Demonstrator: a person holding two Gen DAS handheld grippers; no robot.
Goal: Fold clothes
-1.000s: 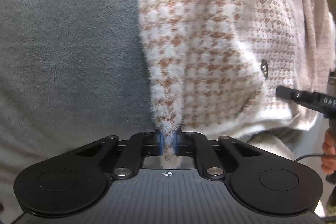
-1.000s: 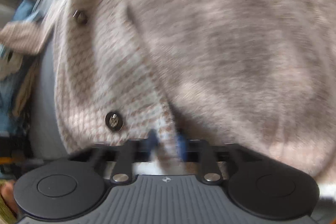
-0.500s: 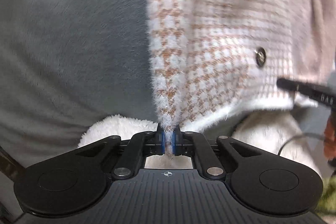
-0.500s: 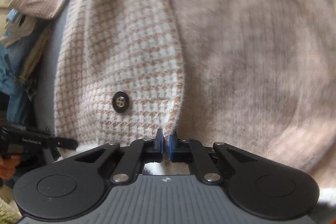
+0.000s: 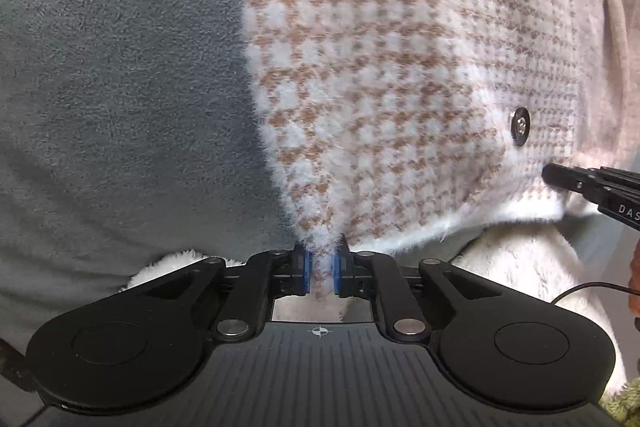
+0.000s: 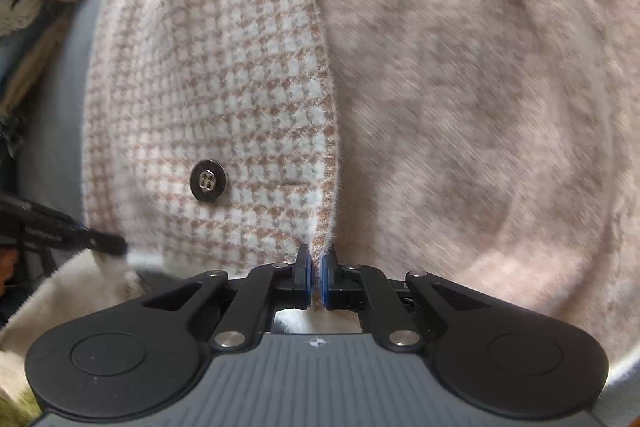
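We are pinching the cardigan with both grippers: the left gripper has just been opening a little, its jaws a narrow gap apart with a bunched fuzzy fold of hem between the pads. The right gripper is clamping nearly closed on the button-band edge near a dark button. The cardigan is lying spread on a grey blanket, its hem over a white fleece.

Both wrist views close above cardigan
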